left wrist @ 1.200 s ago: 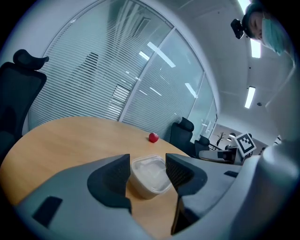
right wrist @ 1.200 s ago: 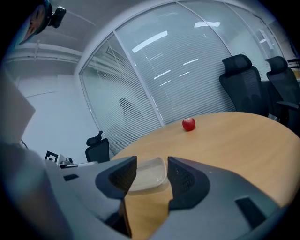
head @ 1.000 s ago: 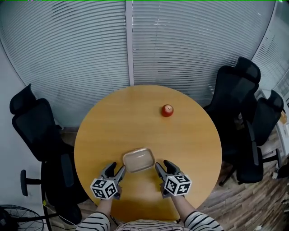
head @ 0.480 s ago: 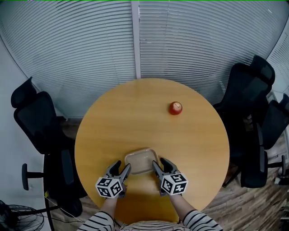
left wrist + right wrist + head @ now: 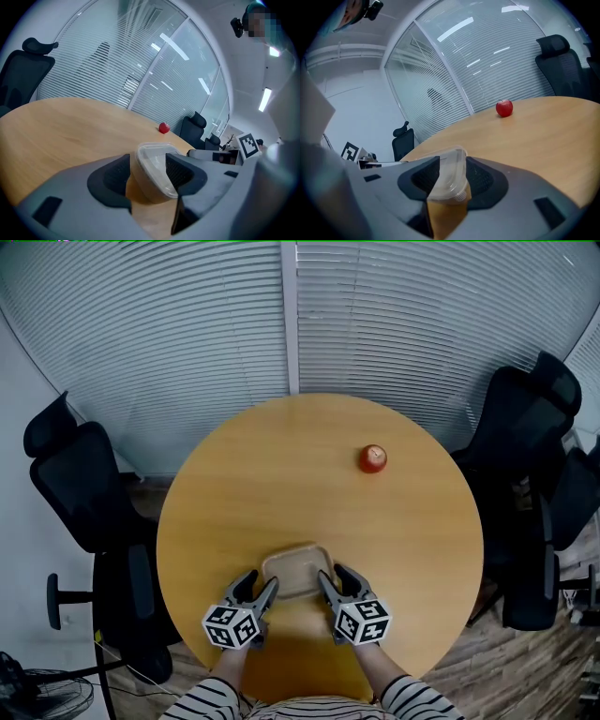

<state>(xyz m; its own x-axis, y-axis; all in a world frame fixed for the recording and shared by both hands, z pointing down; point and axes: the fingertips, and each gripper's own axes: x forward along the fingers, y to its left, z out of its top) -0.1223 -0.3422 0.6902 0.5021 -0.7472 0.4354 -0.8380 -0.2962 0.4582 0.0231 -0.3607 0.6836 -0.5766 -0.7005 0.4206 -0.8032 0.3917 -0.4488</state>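
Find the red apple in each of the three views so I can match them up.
Head view: the red apple sits on the far right part of the table, well beyond the clear container.
Left gripper view: small, just above centre, behind the container.
Right gripper view: right of centre, in the upper half.
Shared landmark: the clear container, low and central in both gripper views.

Bare wood btwn container point(image 5: 293, 570) & apple point(image 5: 373, 458), chairs point(image 5: 80, 484) round table point(image 5: 281, 484) edge.
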